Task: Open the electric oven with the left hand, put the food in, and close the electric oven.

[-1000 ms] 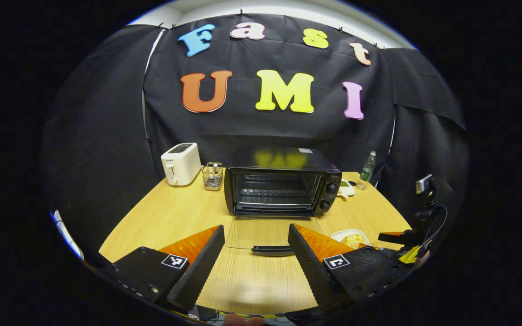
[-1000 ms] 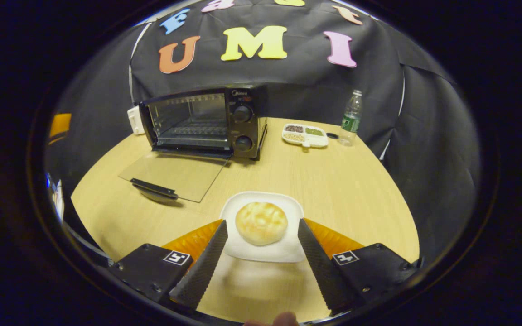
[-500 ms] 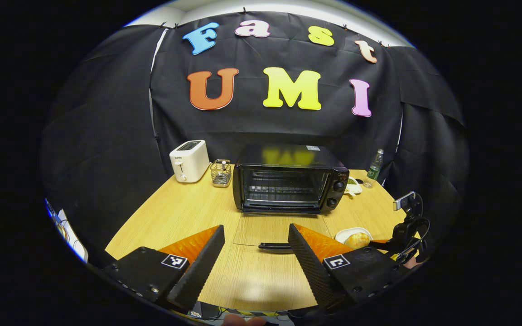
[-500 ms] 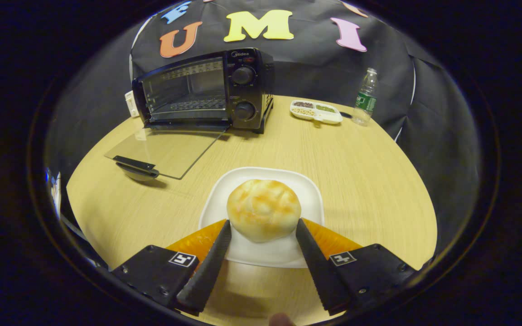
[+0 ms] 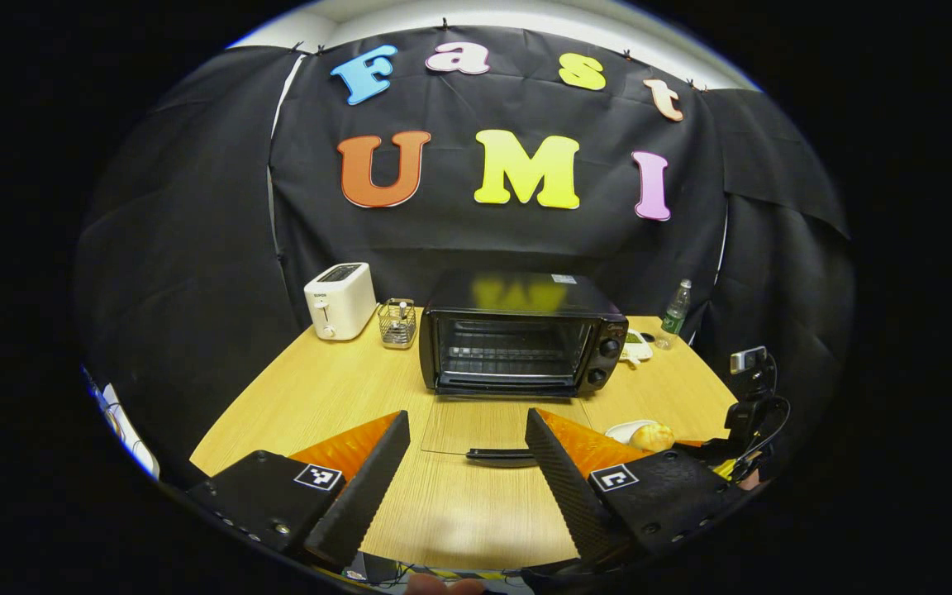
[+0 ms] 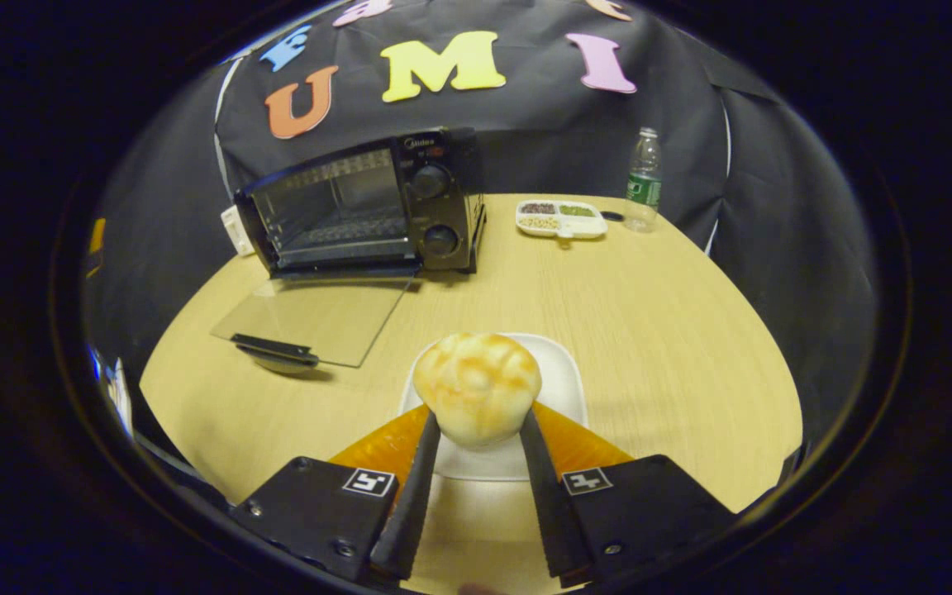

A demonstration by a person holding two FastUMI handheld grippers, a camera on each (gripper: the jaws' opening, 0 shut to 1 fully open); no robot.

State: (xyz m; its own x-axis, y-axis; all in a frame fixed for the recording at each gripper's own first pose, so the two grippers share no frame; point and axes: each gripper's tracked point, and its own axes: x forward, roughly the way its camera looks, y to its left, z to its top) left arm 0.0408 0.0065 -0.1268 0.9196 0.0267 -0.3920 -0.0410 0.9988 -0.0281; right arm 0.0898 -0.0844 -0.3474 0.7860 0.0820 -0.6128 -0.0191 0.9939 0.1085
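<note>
Bun (image 6: 477,397), round and crusty, pinched between jaws.

left gripper view faces oven (image 5: 519,343) head-on from afar, right gripper view nearer, angled, both sharing table (image 6: 649,314)

Right gripper (image 6: 478,430) fingers clamped on bun (image 6: 477,387); left gripper (image 5: 466,450) jaws wide apart, well short of oven (image 5: 521,345).

Toaster (image 5: 340,299) left of oven (image 5: 521,343), bottle (image 5: 674,313) right.
</note>
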